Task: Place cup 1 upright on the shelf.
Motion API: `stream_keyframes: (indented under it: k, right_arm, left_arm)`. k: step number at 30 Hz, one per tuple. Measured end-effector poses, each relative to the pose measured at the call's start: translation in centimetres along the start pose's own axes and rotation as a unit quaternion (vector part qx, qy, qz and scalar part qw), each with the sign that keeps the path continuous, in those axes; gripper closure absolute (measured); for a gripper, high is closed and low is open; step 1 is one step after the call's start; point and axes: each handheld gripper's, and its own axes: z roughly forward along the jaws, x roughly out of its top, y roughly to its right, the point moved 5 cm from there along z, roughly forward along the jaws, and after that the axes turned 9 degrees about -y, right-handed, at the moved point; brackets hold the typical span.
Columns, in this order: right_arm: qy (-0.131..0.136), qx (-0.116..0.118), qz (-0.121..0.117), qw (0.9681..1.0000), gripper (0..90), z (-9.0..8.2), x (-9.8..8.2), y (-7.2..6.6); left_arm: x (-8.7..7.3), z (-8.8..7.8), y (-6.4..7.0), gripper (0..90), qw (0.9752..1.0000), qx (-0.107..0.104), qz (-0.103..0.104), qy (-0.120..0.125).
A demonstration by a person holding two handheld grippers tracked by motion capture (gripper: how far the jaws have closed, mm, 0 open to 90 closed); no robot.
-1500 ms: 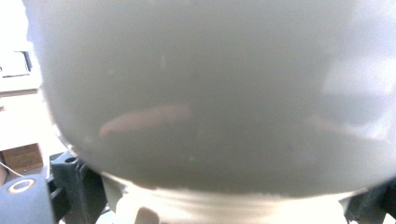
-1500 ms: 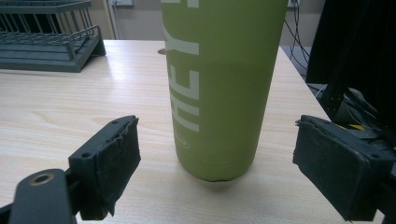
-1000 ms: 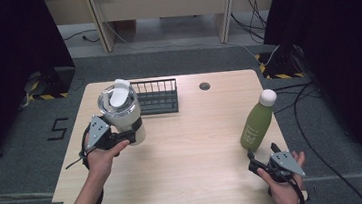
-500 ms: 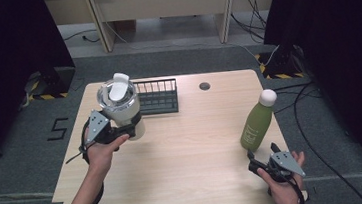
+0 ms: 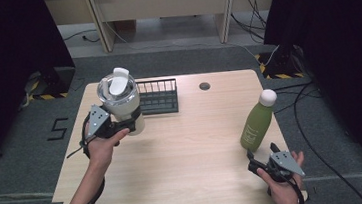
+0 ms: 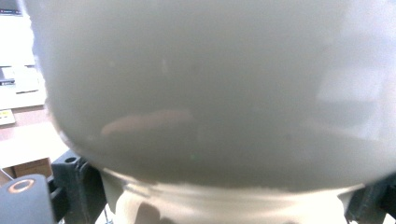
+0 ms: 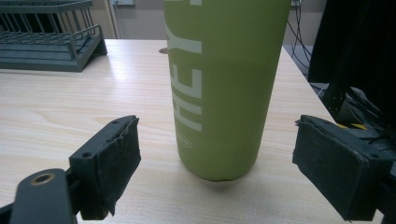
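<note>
From my station I see a light wooden table [image 5: 184,152] on grey carpet [image 5: 19,163], black curtains [image 5: 6,33] at both sides, cables [image 5: 312,134] on the floor, and a painted 5 [image 5: 59,129] left of the table.

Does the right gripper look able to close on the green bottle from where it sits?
Probably yes. The right gripper is open and the green bottle stands upright just ahead, centred between its jaws, with bare table between them and nothing in the way.
</note>
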Motion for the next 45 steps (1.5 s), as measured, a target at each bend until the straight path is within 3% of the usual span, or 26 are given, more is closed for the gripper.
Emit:
stream_keyframes:
  k: [45]
  right_arm:
    - [-0.002,0.002,-0.002,1.0,14.7,0.1,-0.1,0.0]
  left_arm:
    - [1.8,4.0,-1.4,8.6,1.0,0.003,0.003,0.0]
